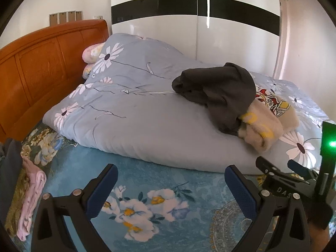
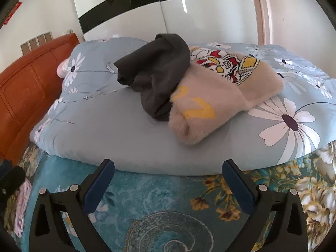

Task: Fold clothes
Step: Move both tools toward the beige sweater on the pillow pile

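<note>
Bright daylight, glare on the wardrobe [image 1: 231,33], fisheye bending and dark corners.

A dark grey garment [image 2: 155,71] lies crumpled, overlapping a folded beige fuzzy sweater [image 2: 212,105] with a yellow, red and white pattern. A pink garment [image 1: 31,199] lies rumpled well apart.

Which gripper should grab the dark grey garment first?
Probably left. Its view puts the dark grey garment nearer its side, sweater beyond. From the right gripper the beige sweater sits in front. Both open, empty; left gripper has clearer access.
</note>
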`<state>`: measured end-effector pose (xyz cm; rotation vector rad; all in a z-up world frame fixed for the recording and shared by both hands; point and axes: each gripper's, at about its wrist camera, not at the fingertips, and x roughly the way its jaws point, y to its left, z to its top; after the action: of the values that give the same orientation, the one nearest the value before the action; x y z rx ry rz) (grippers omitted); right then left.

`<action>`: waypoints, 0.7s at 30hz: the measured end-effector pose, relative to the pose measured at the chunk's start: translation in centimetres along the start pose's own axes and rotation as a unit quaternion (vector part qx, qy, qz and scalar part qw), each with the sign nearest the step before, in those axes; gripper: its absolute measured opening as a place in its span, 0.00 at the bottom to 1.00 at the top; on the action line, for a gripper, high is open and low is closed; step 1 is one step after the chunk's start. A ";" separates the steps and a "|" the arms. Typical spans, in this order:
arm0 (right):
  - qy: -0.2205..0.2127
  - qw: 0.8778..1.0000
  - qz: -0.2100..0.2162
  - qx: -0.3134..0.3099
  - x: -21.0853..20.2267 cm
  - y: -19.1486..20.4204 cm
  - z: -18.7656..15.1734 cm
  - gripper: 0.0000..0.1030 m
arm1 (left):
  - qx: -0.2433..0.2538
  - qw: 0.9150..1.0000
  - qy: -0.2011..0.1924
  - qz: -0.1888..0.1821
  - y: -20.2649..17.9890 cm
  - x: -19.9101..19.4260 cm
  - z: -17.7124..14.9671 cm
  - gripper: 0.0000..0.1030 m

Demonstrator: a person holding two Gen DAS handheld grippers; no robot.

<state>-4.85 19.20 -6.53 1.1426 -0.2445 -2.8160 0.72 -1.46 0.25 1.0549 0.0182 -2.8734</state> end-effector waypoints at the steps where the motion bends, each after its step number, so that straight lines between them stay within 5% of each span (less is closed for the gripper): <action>1: 0.006 1.000 -0.009 -0.006 0.2 0.1 -0.1 0.99 | 0.003 1.000 0.000 0.001 0.0 0.0 0.0 1.00; 21: 0.034 0.999 0.013 -0.023 0.6 1.6 -0.1 0.99 | 0.015 1.000 0.006 -0.001 0.3 0.3 -0.7 1.00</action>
<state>-5.18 17.56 -6.72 1.2132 -0.1874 -2.7392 0.96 -1.77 -0.44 1.0792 -0.0245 -2.8768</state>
